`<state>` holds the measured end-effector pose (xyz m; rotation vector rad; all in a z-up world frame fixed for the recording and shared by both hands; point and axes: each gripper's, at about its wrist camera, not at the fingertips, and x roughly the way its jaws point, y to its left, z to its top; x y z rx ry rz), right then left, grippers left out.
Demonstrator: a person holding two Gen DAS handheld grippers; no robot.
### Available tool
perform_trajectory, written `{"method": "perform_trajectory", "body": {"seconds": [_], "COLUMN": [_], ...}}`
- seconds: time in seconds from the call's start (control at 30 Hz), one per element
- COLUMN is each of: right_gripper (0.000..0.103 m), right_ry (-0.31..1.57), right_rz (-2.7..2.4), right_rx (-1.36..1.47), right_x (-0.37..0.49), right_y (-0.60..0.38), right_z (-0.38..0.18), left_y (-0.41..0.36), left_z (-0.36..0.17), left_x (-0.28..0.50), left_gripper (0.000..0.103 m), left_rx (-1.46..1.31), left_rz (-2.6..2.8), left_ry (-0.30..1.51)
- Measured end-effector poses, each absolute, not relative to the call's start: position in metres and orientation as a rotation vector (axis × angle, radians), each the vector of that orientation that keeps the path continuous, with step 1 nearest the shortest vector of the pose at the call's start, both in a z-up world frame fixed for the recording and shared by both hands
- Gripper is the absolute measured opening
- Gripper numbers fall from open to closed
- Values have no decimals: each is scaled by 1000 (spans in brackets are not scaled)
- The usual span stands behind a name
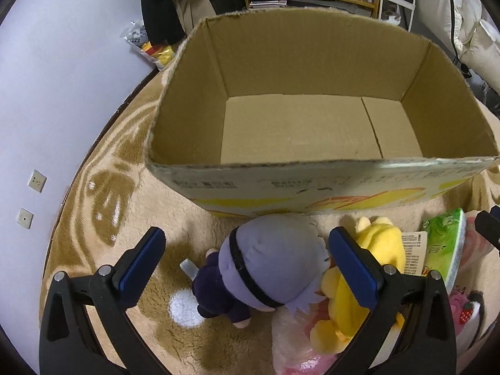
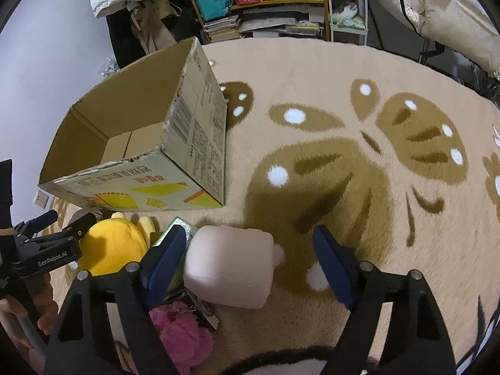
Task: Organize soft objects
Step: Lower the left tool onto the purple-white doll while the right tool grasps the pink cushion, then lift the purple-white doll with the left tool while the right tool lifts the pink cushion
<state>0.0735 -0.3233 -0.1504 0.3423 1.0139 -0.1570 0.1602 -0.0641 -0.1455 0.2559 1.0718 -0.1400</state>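
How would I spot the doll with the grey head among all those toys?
Find the big open cardboard box on the beige rug. Just below its yellow-printed front lies a small plush doll beside a yellow plush toy. Only it has a grey head with a black band and navy clothes.

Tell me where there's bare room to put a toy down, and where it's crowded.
Free: the whole floor of the box, which is empty, and the open rug to the right of the box and the pink cushion. Crowded: the strip in front of the box, where the grey-haired doll, yellow plush, green pack and pink plush lie bunched together.
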Motion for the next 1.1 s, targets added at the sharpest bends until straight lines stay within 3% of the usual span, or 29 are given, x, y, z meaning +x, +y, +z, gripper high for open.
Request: {"method": "perform_trajectory", "body": {"seconds": [0.03, 0.37, 0.7, 0.73, 0.87, 1.1], "right_gripper": [80, 75, 73, 68, 61, 57], "right_ry": [1021, 1049, 1052, 1051, 1049, 1049], "right_rz": [-157, -126, -125, -121, -106, -86], "right_rx": [345, 366, 364, 365, 381, 395], "right_x": [74, 74, 74, 74, 74, 75], "right_y": [-324, -322, -322, -321, -322, -320], "right_z": [-152, -158, -158, -158, -159, -160], "left_y": [-64, -55, -51, -51, -47, -48], "left_z": [-147, -158, -166, -167, -172, -178], "left_x": [161, 171, 177, 178, 180, 185], "left_gripper": [103, 103, 103, 103, 86, 80], "left_rx": [251, 193, 191, 184, 128, 118], "left_rz": [-137, -120, -106, -107, -146, -153], "left_ry": [1075, 1124, 1146, 1154, 1192, 1209]}}
